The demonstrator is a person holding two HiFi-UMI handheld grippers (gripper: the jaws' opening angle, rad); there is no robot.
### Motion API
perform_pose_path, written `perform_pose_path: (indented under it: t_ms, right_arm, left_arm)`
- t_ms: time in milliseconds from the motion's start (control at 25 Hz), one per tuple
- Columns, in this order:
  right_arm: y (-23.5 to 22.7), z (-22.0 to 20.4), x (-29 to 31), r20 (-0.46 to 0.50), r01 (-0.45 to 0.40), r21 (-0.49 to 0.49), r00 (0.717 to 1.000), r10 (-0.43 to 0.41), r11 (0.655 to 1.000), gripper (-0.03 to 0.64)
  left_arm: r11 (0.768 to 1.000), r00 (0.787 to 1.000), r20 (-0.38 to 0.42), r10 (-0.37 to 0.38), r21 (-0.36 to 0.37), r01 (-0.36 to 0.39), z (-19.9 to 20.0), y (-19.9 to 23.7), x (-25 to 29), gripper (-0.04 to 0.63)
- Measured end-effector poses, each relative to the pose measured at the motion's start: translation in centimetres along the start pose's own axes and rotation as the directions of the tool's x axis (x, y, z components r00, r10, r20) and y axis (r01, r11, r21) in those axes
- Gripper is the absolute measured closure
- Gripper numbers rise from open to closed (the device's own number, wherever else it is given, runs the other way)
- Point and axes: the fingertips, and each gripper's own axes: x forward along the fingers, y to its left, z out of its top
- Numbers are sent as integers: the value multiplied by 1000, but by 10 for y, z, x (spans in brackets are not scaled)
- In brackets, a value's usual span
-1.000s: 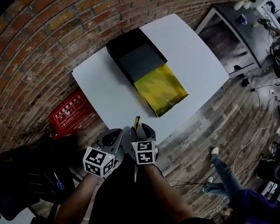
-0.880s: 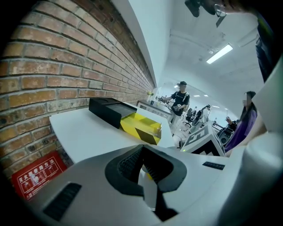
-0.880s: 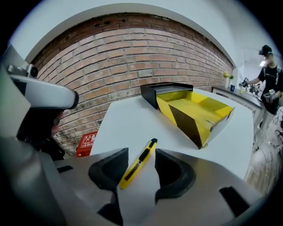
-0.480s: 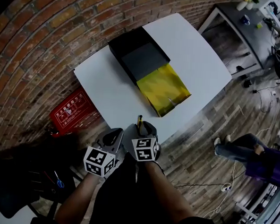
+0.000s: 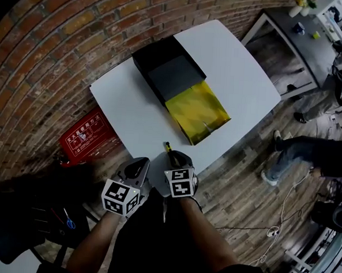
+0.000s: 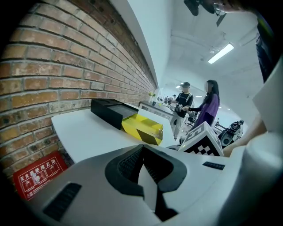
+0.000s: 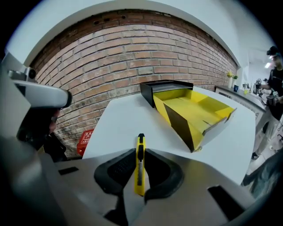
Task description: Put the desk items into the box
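Two claws hover at the near edge of the bench (image 7: 119, 119). The right claw (image 7: 139, 154) is closing on a slim yellow knife (image 7: 140, 172) that points toward the open box (image 7: 194, 110) lying mid-bench. The left claw (image 6: 143, 161) is closed and empty. Likely risk: pinched only along its thin sides, the knife may pivot or slip in transit and land beside the box.

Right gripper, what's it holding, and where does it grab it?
A yellow box cutter. The right gripper's jaws are closing on its two flat sides, around its back half; the front end sticks out.
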Motion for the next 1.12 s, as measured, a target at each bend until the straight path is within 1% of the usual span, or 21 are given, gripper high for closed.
perform_pose_path:
  t_ms: [200, 360, 480, 680, 760, 920, 1120]
  right_arm:
    - [2, 13, -15, 48, -39, -2, 998, 39, 999, 543]
    - [1, 32, -30, 100, -59, -38, 993, 63, 998, 543]
    - [-9, 46, -42, 132, -56, -31, 989, 60, 998, 543]
    - [-34, 69, -57, 185, -51, 19, 982, 46, 999, 543]
    - [-47, 77, -60, 199, -38, 21, 979, 33, 999, 543]
    - [-73, 90, -64, 211, -19, -18, 977, 22, 1000, 543]
    - [-95, 100, -63, 189, -53, -122, 979, 76, 991, 543]
  left_arm:
    - [1000, 1000, 12, 2, -8, -2, 7, -1, 7, 581]
    - [1000, 1000, 22, -8, -13, 8, 15, -6, 16, 581]
    - [1000, 999, 36, -14, -8, 14, 25, -14, 23, 581]
    - [1000, 998, 58, -25, 2, 25, 41, -25, 34, 581]
    - [1000, 998, 63, -28, 8, 28, 47, -28, 40, 581]
    - [999, 997, 68, -35, 17, 34, 58, -32, 49, 581]
    - [999, 996, 82, -27, 20, 26, 70, -37, 59, 581]
